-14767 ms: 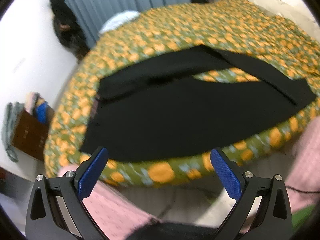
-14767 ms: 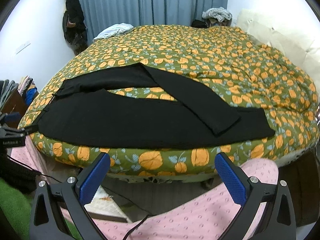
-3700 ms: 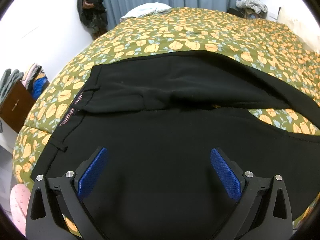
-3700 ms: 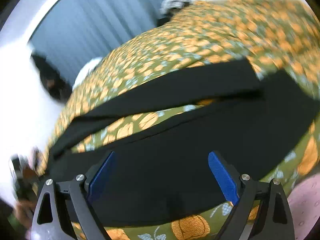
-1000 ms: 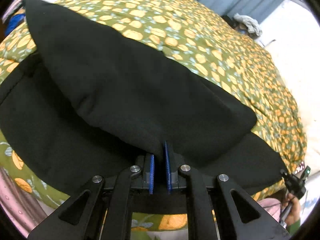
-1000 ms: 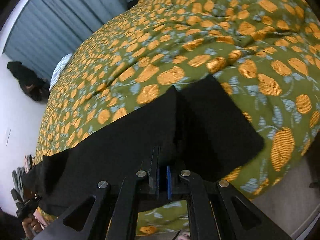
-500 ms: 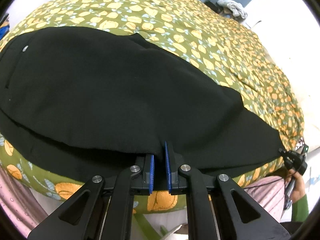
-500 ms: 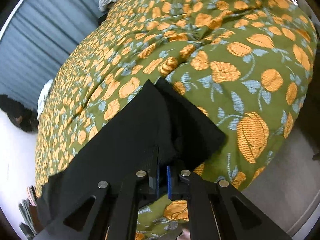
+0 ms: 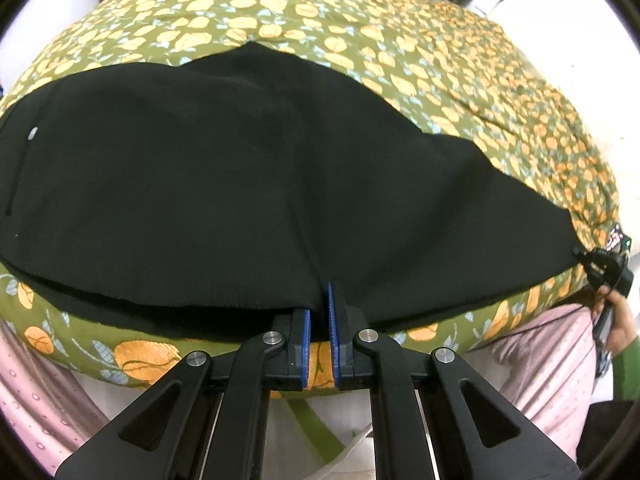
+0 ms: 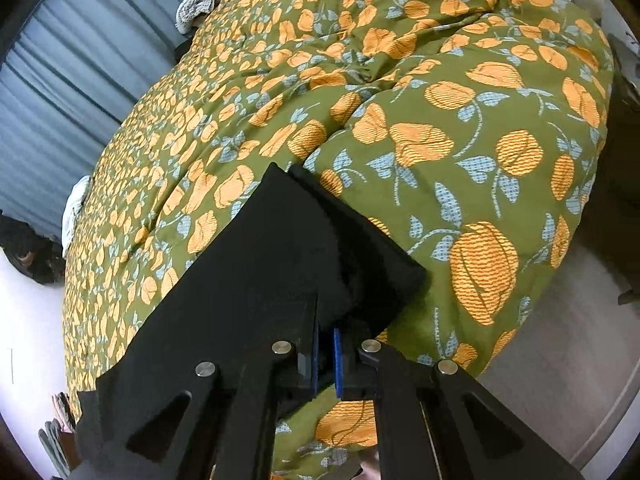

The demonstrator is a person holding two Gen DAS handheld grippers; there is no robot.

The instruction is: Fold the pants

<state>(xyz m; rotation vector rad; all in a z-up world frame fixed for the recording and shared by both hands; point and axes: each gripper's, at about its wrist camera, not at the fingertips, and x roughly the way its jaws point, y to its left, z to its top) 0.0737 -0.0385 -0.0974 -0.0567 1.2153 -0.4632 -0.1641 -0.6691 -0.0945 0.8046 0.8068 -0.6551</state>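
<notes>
So the black pants (image 9: 248,184) are spread across the near edge of the bed, on the green-and-orange floral bedspread (image 9: 400,52), with one leg laid over the other. The left gripper (image 9: 318,312) is clenched on the near hem of the top layer at 6 o'clock in its view. The right gripper (image 10: 325,340) is clamped on the cuff end of the pants (image 10: 256,280), also at 6 o'clock in its own camera.

What could go sideways, imo:

- The top leg isn't lined up with the bottom one. In the left view a strip of the lower layer peeks out from about 7 to 8 o'clock, so letting go now probably bakes in a crooked fold.
- In the right view the cuff corner around 3 o'clock looks bunched and doubled under. Drop it like that and you likely get a lump.
- Both pinches are tiny bites right at the fabric edge. Uneven pulling between the two hands could slip one out.
- The pants sit right at the mattress edge, so slack could slide toward the floor.
</notes>
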